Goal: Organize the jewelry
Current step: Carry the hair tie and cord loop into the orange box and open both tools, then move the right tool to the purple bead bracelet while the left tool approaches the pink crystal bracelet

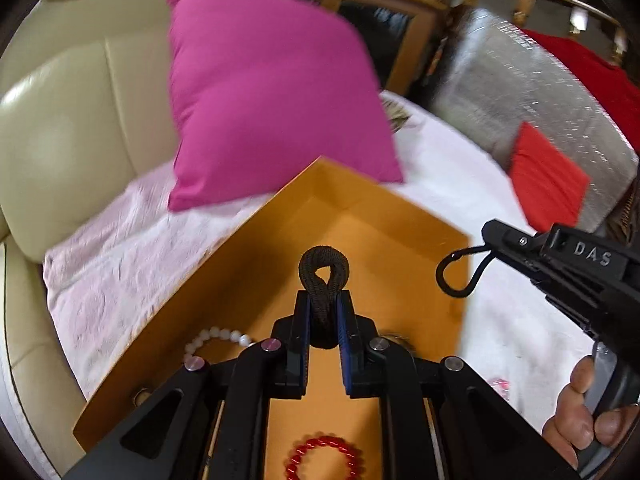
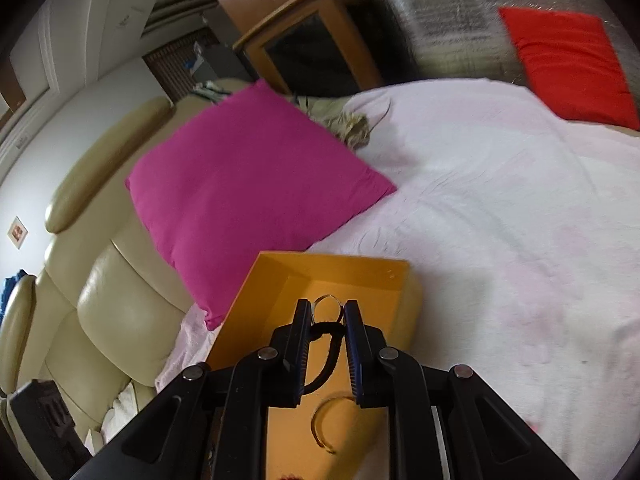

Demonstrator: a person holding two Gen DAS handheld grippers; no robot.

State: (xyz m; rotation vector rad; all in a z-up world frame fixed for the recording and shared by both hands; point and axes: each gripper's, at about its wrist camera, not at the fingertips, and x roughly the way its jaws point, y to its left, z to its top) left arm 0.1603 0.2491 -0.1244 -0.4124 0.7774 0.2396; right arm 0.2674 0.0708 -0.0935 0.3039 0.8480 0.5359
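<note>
Left hand-held gripper (image 1: pixel 323 312) clenches a black scrunchie (image 1: pixel 323 276) over the orange box (image 1: pixel 400 224); this view alone catches white beads (image 1: pixel 218 340) and a red bracelet (image 1: pixel 320 458) inside. Right hand-held gripper (image 2: pixel 328 312) pinches a thin hair tie (image 2: pixel 326 346); only here, a gold bangle (image 2: pixel 324 428) lies below.

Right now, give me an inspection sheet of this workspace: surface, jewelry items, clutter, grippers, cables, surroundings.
Surface: pale pink bedspread.
Job's things: open orange box holding a white bead bracelet, a red bead bracelet and a gold bangle.
Clutter: crumpled cloth by the pink cushion.
Grippers: left gripper shut on a thick dark hair tie; right gripper shut on a thin black hair band.
Cables: nothing seen.
Surroundings: cream padded headboard, red cushion, wooden cabinet.
</note>
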